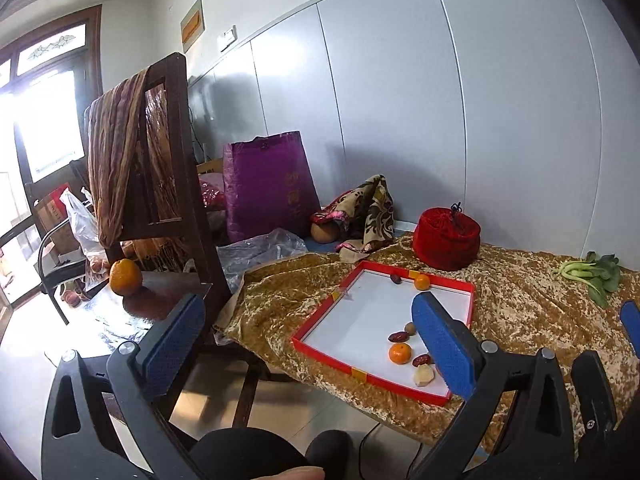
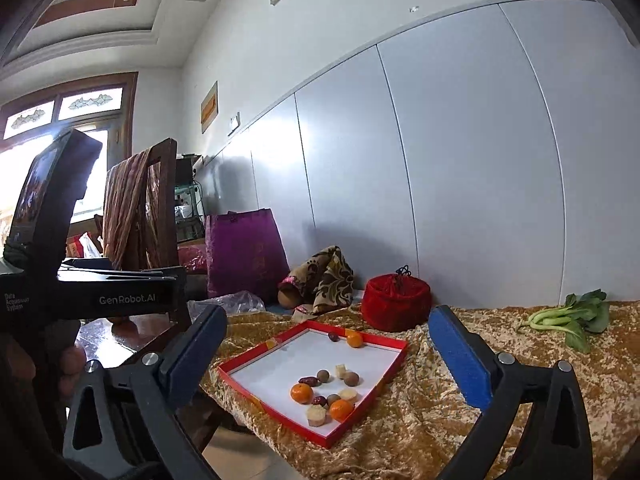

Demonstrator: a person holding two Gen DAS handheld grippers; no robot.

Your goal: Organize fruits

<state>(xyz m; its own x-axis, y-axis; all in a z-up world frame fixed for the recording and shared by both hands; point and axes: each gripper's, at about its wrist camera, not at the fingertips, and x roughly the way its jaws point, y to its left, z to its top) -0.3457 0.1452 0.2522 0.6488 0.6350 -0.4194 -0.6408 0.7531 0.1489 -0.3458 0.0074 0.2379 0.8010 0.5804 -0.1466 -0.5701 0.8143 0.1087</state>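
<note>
A red-rimmed white tray (image 1: 316, 320) (image 2: 384, 376) lies on a gold-cloth table. It holds small oranges (image 2: 301, 393), red dates (image 2: 308, 381), brown round fruits (image 2: 351, 379) and pale fruit pieces (image 2: 316, 415). One orange (image 1: 422, 282) and a date sit at the tray's far edge. A larger orange (image 1: 125, 277) sits on a dark wooden chair (image 1: 168, 292) left of the table. My left gripper (image 1: 308, 344) is open and empty, in the air before the tray. My right gripper (image 2: 328, 360) is open and empty, above the table's near edge.
A red velvet pouch (image 1: 446, 238) (image 2: 396, 296) stands behind the tray. Green bok choy (image 1: 590, 274) (image 2: 568, 318) lies at the right. A purple bag (image 1: 268, 184), patterned cloth (image 1: 368, 208) and clear plastic (image 1: 260, 250) are at the back left. A grey panel wall is behind.
</note>
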